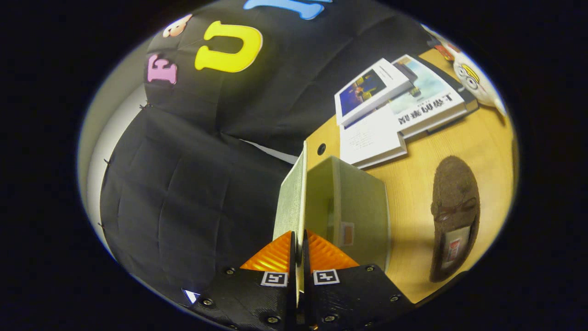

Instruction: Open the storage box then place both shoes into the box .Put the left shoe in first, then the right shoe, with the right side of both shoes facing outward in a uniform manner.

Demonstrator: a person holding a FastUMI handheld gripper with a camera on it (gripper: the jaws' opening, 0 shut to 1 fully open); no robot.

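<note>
- Between the two fingers of the gripper (298, 257) sits the thin edge of the lid (290, 197) of the storage box (363, 207). Both fingers press on it, one from each side, with almost no gap left.
- The lid is a flat, pale green panel. It stands on its edge and runs straight away from the fingers.
- Just beside the lid, on the other side of it from the black wall, is the box itself. It is open, and you can see its pale walls and a small tag inside.
- The box stands on a wooden table (413, 193).
- Near the box, but not touching it, lies a brown fuzzy shoe (455, 207) with a little bow on top. Its long side runs the same way as the fingers point. Its opening is at the near end and its rounded toe at the far end (which foot it fits, I cannot tell).
- Beyond the box lies a pile of books (395, 105), and past them a white toy (477, 78).
</note>
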